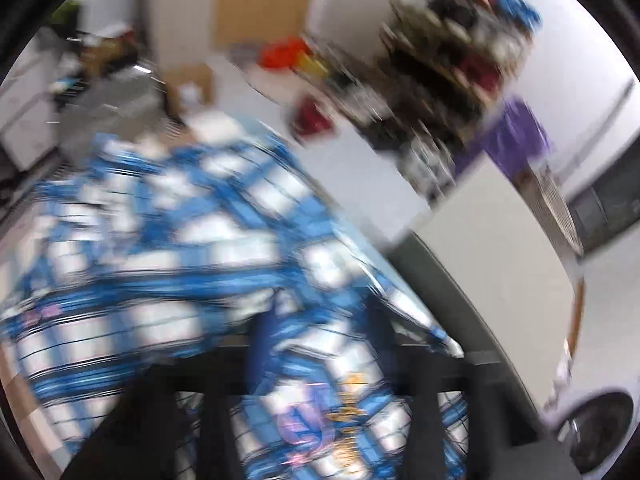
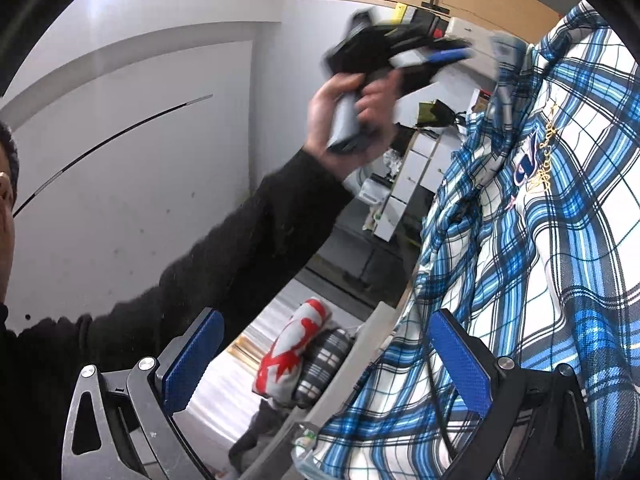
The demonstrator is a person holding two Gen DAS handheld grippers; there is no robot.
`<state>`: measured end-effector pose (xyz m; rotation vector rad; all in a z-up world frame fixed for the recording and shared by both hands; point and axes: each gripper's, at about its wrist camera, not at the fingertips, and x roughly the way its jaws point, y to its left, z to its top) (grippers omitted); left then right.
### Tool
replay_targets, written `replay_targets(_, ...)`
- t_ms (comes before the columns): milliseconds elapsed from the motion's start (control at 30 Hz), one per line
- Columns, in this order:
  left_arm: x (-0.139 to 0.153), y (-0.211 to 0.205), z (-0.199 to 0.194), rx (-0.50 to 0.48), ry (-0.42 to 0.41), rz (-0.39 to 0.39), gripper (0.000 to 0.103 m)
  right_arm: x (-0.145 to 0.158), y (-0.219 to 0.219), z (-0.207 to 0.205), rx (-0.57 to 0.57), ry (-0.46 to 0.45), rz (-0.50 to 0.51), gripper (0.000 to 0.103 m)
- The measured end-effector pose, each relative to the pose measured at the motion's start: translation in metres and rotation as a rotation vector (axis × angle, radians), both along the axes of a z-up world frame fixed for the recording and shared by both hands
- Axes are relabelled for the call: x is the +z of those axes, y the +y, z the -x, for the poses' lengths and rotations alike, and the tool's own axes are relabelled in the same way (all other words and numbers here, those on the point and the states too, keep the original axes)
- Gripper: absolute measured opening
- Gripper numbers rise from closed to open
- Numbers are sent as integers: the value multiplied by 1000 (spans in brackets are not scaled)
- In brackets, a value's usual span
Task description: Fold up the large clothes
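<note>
A blue, white and black plaid shirt (image 1: pixel 168 240) with an embroidered badge hangs in the air, blurred in the left wrist view. My left gripper (image 1: pixel 320 344) is shut on the plaid shirt, cloth bunched between its fingers. In the right wrist view the left gripper (image 2: pixel 452 54) is held high in the person's hand, pinching the shirt's top edge. The shirt (image 2: pixel 540 240) drapes down the right side. My right gripper (image 2: pixel 328 360) is open and empty, its blue pads (image 2: pixel 192 360) wide apart beside the shirt's lower edge.
Folded clothes, a red-and-white one (image 2: pixel 292 352) and a grey plaid one (image 2: pixel 324 364), lie below. A white table edge (image 2: pixel 340 392) runs under the shirt. A cluttered rack (image 1: pixel 452 60), purple cloth (image 1: pixel 516 132) and white drawers (image 2: pixel 416 168) stand behind.
</note>
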<state>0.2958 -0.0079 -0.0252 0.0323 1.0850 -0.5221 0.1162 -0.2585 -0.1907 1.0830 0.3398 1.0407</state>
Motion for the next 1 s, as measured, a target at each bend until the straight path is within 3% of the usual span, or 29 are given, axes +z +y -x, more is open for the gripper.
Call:
replay_targets(33, 4, 11, 3, 48, -25, 7, 93, 0, 1, 0, -4, 1, -3, 103)
replay_targets(100, 7, 55, 11, 146, -60, -6, 94, 1, 3, 1, -9, 1, 0, 103)
replay_targets(200, -14, 77, 14, 205, -37, -75, 94, 1, 3, 3, -13, -1, 12, 103)
replay_targets(333, -70, 106, 17, 253, 81, -144, 94, 1, 3, 4, -14, -1, 6, 103)
replay_targets(500, -139, 140, 27, 335, 236, -111, 94, 17, 5, -2, 53, 83, 22, 103)
replay_targets(600, -142, 152, 37, 305, 164, 6, 94, 67, -7, -8, 11, 43, 119, 103)
replay_targets(667, -144, 158, 43, 317, 152, 82, 94, 114, -16, -21, -84, -29, 242, 103)
replay_targets(733, -147, 159, 48, 315, 126, 133, 94, 157, -12, -52, -182, -75, 430, 103)
replay_targets(833, -151, 152, 59, 292, 53, 148, 94, 197, 22, -148, -282, -33, 838, 103)
replay_targets(900, -155, 143, 63, 265, 16, 118, 94, 195, 54, -215, -311, 24, 1117, 103)
replay_targets(1000, -149, 129, 74, 236, -32, 67, 94, 158, 95, -306, -291, 70, 1492, 103)
